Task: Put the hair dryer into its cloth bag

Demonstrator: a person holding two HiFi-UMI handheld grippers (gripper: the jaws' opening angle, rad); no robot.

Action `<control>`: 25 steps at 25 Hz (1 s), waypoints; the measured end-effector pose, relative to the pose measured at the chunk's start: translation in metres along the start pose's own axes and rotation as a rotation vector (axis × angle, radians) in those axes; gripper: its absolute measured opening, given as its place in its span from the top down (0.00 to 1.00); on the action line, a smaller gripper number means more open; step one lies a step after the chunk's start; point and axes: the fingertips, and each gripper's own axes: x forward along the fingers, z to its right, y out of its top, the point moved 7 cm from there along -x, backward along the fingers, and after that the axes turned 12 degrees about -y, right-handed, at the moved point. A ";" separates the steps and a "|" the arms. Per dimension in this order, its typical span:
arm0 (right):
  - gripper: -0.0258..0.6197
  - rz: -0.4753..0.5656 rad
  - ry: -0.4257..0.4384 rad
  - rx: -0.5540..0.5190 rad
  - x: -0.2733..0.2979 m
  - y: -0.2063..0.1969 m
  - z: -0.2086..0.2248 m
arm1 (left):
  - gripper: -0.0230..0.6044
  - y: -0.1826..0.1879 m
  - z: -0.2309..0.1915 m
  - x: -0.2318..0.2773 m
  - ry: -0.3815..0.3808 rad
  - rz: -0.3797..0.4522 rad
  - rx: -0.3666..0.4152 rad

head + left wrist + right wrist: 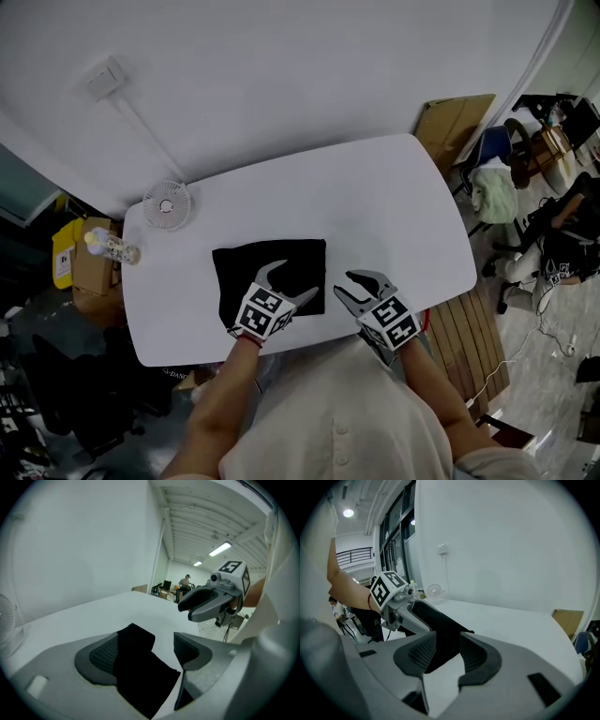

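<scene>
Cloth bag (234, 267), black, lies flat near the front edge of the white table (375, 197). Over it hang the left tongs (300, 278), jaws wide apart, gripping nothing. Just beside it, the right tongs (341, 281) stand partly open, empty.

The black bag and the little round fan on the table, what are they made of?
The black bag looks like soft matte cloth: it lies flat and limp, with no shine. The fan is probably white plastic, going by its pale, thin-barred round grille, though it is too small to be sure.
</scene>
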 end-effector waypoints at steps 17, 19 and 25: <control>0.81 0.171 0.152 0.158 -0.022 0.045 -0.041 | 0.59 0.017 0.064 -0.082 -0.025 0.405 -0.074; 0.84 0.198 0.148 0.151 -0.028 0.049 -0.045 | 0.83 0.020 0.071 -0.091 -0.016 0.438 -0.065; 0.87 0.254 0.146 0.146 -0.046 0.059 -0.043 | 0.95 0.029 0.090 -0.105 0.023 0.496 -0.023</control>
